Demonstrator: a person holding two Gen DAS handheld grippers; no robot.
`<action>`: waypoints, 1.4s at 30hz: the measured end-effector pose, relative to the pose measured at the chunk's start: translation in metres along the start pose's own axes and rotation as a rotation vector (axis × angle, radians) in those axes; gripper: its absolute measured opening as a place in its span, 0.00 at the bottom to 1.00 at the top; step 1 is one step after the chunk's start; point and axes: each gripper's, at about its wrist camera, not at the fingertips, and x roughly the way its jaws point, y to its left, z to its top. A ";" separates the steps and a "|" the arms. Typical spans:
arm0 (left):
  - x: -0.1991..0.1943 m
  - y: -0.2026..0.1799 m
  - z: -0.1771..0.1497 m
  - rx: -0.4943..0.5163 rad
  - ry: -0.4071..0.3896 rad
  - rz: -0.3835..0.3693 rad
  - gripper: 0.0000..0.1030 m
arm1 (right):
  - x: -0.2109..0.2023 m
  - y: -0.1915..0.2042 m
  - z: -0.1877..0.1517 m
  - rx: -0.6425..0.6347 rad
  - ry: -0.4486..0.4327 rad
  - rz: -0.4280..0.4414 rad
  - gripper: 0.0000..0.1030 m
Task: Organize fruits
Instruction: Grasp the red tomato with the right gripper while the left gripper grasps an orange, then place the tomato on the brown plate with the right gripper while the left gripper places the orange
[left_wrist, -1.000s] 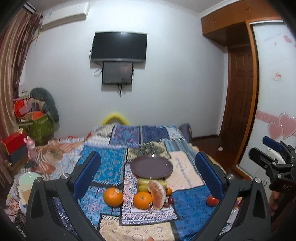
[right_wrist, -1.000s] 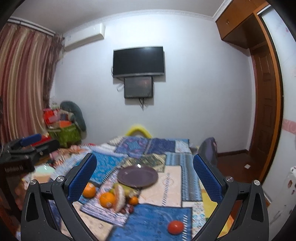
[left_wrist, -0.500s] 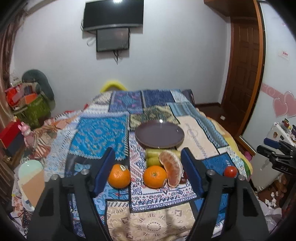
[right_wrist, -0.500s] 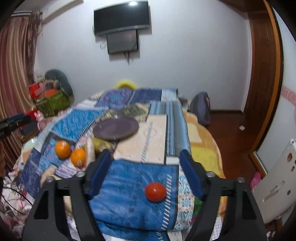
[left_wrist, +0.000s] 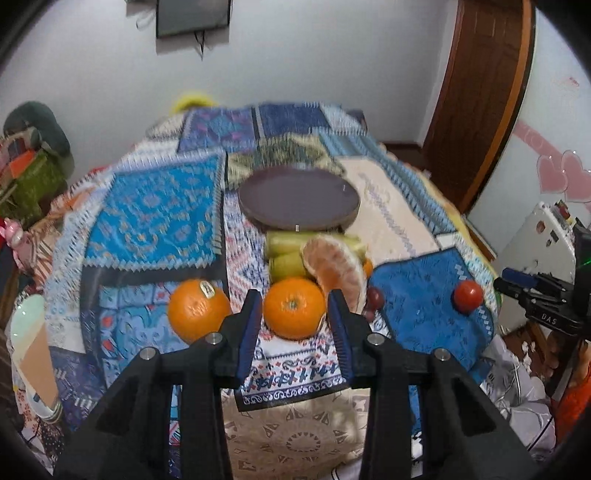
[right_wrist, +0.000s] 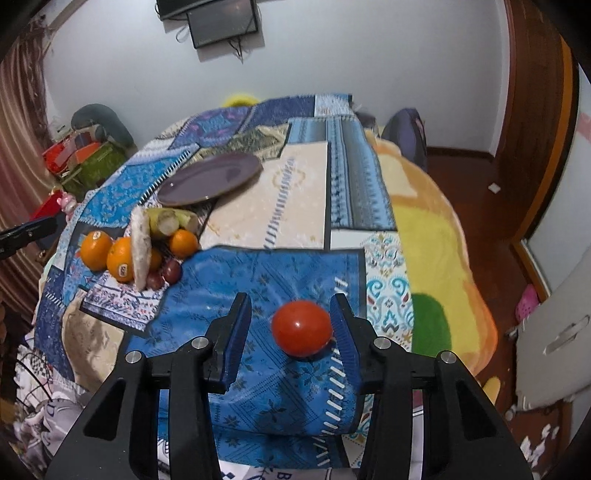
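While both tools are down at the bed (left_wrist: 147, 206), each has a fruit lined up. Left to right: the stickered orange (left_wrist: 197, 308) lies just outside the left tool (left_wrist: 295, 314), beside its left finger. That tool's jaws have just been closing; they frame the middle orange (left_wrist: 293, 312), which sits between the pads w/ the gaps looking v. thin. Contact can't be confirmed, so the tool reads as spread, not pinching. Behind it are the peeled citrus half (left_wrist: 336, 266), the bananas (left_wrist: 284, 254) and the empty purple plate (left_wrist: 299, 201); grapes (left_wrist: 373, 299) lie just right of the tool.

Further right, the tomato (right_wrist: 302, 328) rests alone on the blue cloth patch, well apart from the pile. The right tool (right_wrist: 291, 321) has also just been closing. Its right pad is at or touching the tomato, its left pad (right_wrist: 236, 332) clearly off it, so no grip yet.

To do this well, prob.: shift the right tool so the tomato centres, else it rolls on the soft cover. Squeeze gently, esp. the tomato. Left should close square across the orange's widest part w/o nudging the citrus half, then lift straight up and carry to the plate.
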 end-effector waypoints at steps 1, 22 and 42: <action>0.008 0.001 0.000 -0.004 0.021 -0.002 0.43 | 0.003 -0.001 -0.001 0.003 0.010 -0.002 0.40; 0.104 0.003 -0.005 -0.030 0.246 -0.044 0.64 | 0.057 -0.012 -0.014 0.054 0.155 -0.002 0.54; 0.116 0.005 -0.005 -0.040 0.218 -0.060 0.63 | 0.069 -0.008 -0.013 0.046 0.174 0.029 0.45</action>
